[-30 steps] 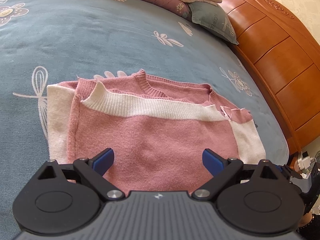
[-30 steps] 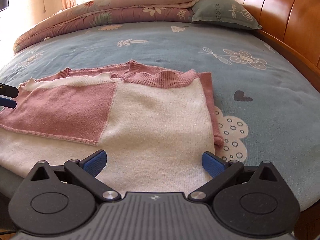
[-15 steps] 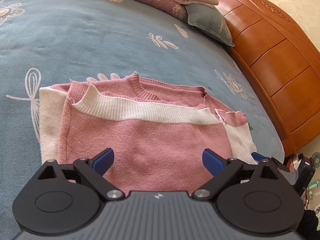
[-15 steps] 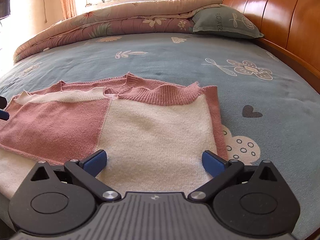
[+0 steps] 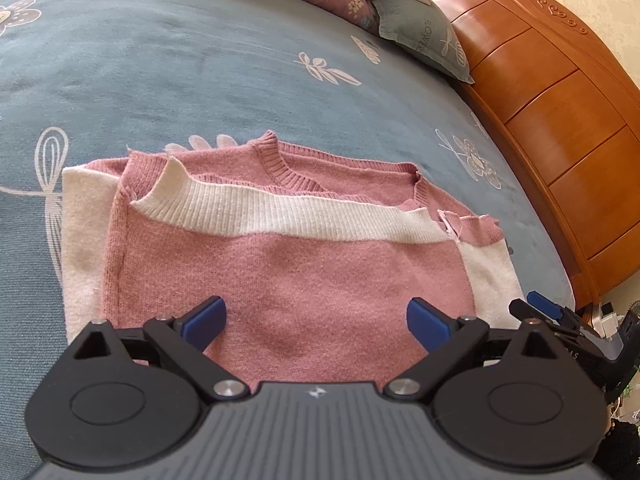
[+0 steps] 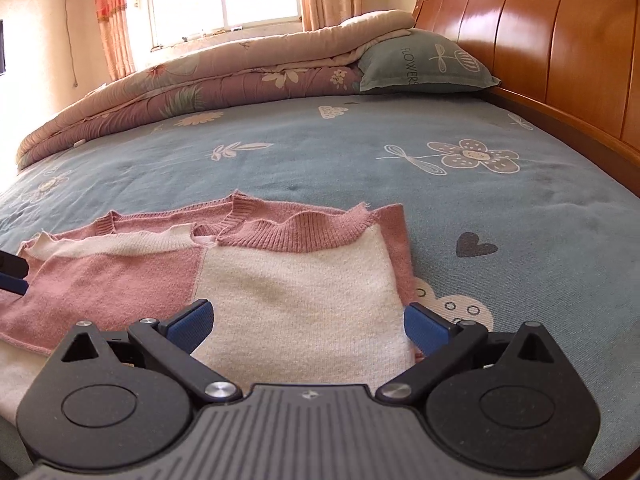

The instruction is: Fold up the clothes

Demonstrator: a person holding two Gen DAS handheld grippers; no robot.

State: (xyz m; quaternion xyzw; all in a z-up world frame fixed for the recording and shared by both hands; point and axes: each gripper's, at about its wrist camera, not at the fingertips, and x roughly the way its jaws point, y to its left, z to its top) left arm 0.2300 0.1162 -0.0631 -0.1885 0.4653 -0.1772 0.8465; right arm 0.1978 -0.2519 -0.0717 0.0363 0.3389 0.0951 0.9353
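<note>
The sweater (image 5: 288, 264) lies flat on the blue bedsheet (image 5: 200, 64), directly ahead of both tongs, close to the near edge of the bed. It is a pink and cream knit, already doubled over: a pink panel with a cream ribbed band (image 5: 280, 212) sits on top, and the pink ribbed collar (image 5: 280, 164) shows beyond it. From my right tong (image 6: 306, 322) I see the other half, a cream panel (image 6: 304, 292) with a pink ribbed edge (image 6: 296, 232) at its far side, and a faint darker mark on the cream.

Both sleeves seem tucked inward, which I judge explains the stacked layers and the fairly square outline. The edges are not quite aligned; a cream strip sticks out past the pink on the outer side of my left tong (image 5: 316, 318).

Left tong: jaws spread wide, nothing between them, poised over the near hem of the pink panel. Right tong: jaws likewise spread and empty, over the near hem of the cream panel. Its tip (image 5: 544, 308) shows at the far right of the left view.

Judgement: this fits either a pause ahead of one more fold, hem toward collar, or a finished fold just let go. I cannot settle which.

Farther ahead: rolled quilt (image 6: 224, 76), pillow (image 6: 424, 64), wooden headboard (image 6: 540, 28) off to the right.
</note>
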